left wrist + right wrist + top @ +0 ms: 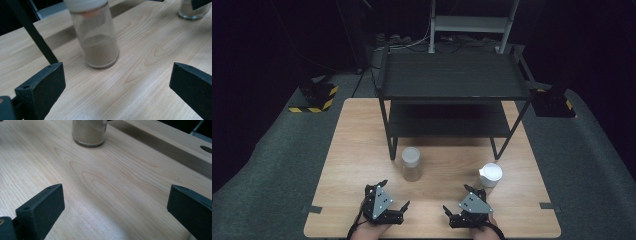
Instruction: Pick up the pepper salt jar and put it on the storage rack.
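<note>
Two glass jars with white lids stand on the wooden table [352, 165]. The left jar [412, 164] is in front of the rack's left leg. The right jar [490, 175] is near the right leg. My left gripper [395, 193] is open just short of the left jar. In the left gripper view that jar [100, 42] holds brownish powder, ahead of my open left gripper [117, 75], with the other jar [193, 10] far right. My right gripper [456, 198] is open and holds nothing. In the right gripper view a jar of sandy powder [88, 132] stands well beyond my right gripper [116, 195].
A black two-tier rack [452, 77] stands on the back half of the table, its legs [392, 145] close behind the jars. Grey carpet surrounds the table. A metal frame [472, 22] and cables lie beyond the rack.
</note>
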Action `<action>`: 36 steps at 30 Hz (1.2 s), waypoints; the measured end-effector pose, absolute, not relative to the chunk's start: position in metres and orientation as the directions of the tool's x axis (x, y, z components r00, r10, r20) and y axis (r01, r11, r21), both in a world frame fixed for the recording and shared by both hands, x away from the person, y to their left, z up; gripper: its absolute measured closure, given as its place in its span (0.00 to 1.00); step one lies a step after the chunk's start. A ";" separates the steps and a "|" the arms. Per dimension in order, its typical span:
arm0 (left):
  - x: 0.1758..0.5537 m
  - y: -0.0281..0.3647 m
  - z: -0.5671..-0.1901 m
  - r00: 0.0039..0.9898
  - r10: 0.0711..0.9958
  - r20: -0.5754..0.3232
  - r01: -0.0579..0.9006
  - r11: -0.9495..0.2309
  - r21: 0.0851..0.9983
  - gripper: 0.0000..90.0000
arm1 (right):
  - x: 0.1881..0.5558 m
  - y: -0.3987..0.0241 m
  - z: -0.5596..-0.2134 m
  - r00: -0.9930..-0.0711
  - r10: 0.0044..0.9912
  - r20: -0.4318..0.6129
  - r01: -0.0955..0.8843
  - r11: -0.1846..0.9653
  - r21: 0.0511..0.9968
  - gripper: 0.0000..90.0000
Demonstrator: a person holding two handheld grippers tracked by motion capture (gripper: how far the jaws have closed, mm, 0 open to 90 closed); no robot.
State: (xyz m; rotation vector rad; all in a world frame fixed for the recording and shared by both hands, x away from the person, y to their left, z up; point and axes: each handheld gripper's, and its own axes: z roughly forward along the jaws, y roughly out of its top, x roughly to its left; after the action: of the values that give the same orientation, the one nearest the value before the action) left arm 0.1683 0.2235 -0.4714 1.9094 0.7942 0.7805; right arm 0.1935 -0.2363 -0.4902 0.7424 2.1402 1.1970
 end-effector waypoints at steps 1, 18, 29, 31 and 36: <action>0.168 0.223 -0.471 0.596 0.780 0.193 0.210 -0.383 0.900 0.01 | 0.194 -0.236 -0.490 -0.683 0.700 -0.209 0.190 0.446 0.875 0.00; 0.179 0.217 -0.447 0.589 0.785 0.192 0.166 -0.350 0.922 0.01 | 0.195 -0.235 -0.489 -0.692 0.689 -0.218 0.185 0.461 0.868 0.00; 0.198 0.214 -0.442 0.589 0.794 0.150 0.188 -0.316 0.930 0.01 | 0.194 -0.234 -0.489 -0.695 0.684 -0.221 0.181 0.464 0.867 0.00; 0.202 0.214 -0.442 0.586 0.798 0.142 0.191 -0.306 0.932 0.01 | 0.194 -0.234 -0.489 -0.695 0.684 -0.222 0.180 0.465 0.867 0.00; 0.211 0.215 -0.443 0.585 0.801 0.123 0.200 -0.290 0.936 0.01 | 0.195 -0.235 -0.489 -0.697 0.683 -0.220 0.181 0.463 0.867 0.00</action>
State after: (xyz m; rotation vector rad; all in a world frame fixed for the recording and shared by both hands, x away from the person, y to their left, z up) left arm 0.2106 0.2146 -0.4432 1.8020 0.8181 0.7429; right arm 0.1946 -0.2349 -0.4890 0.7159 2.1613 1.1876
